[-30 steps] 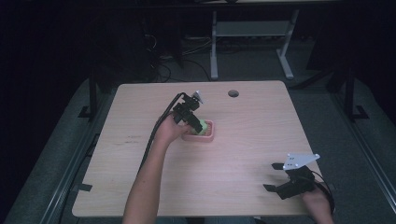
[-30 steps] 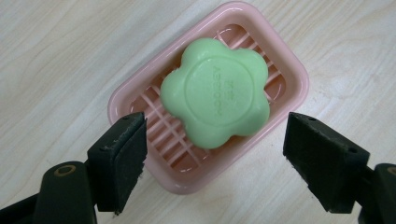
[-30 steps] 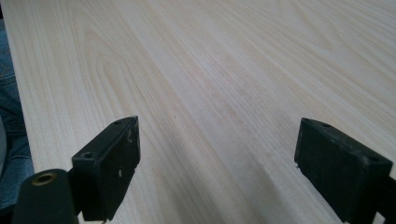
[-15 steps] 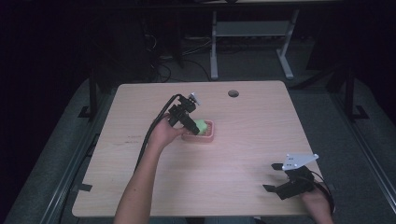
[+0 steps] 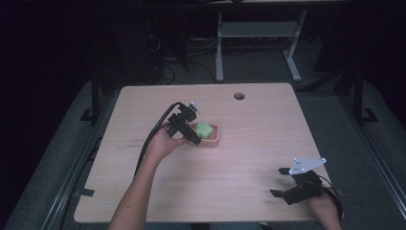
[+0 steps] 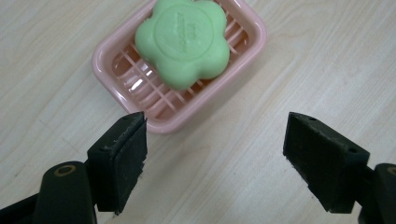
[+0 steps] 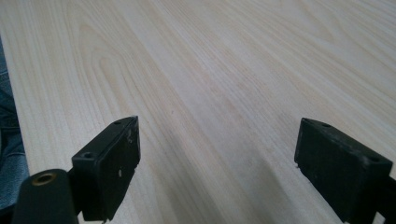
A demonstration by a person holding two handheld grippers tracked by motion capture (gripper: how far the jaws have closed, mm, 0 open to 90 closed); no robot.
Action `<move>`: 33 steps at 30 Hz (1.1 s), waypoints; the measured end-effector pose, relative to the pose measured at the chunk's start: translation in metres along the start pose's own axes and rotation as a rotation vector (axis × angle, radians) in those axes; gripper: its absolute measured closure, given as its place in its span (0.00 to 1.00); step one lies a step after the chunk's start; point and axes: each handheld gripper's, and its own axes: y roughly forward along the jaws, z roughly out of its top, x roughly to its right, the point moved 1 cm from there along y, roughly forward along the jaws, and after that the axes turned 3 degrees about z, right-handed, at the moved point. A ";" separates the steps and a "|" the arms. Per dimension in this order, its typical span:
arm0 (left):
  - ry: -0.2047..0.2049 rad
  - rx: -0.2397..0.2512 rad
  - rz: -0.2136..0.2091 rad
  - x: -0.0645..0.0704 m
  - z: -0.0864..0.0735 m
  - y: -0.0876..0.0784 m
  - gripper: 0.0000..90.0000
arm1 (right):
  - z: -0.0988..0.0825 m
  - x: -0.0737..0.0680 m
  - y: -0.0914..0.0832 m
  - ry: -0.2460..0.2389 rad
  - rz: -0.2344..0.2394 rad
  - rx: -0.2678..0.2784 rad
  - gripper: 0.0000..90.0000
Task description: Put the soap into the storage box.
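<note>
Currently, jaws apart on both: left gripper (image 6: 212, 163) empty, just short of the pink slatted plastic soap dish (image 6: 116, 60); right gripper (image 7: 219, 168) empty, over bare pale wood counter (image 7: 210, 70). Green flower-shaped soap bar (image 6: 183, 43) lies in dish, apparently placed; nothing evidently left.

A pale wooden table (image 5: 249, 158) stands on grey floor (image 5: 368, 143) in a dim room, metal frame legs (image 5: 219, 52) behind.

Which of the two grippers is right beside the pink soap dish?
The left gripper, jaws open beside the pink soap dish holding green soap. The right gripper sits near the table's front right corner.
</note>
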 end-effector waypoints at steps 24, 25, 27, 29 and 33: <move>-0.010 0.019 -0.012 0.004 -0.034 -0.005 0.24 | 0.000 0.001 0.003 0.014 0.002 -0.007 0.15; -0.011 0.019 -0.013 0.004 -0.035 -0.006 0.24 | 0.000 0.001 0.003 0.013 0.002 -0.009 0.15; -0.012 0.021 -0.014 0.004 -0.038 -0.007 0.24 | 0.000 0.001 0.003 0.014 0.002 -0.009 0.15; -0.013 0.017 -0.015 0.004 -0.042 -0.007 0.24 | 0.000 0.002 0.003 0.013 0.002 -0.010 0.15; -0.020 0.015 -0.019 0.003 -0.048 -0.007 0.24 | 0.000 0.002 0.004 0.010 0.001 -0.015 0.15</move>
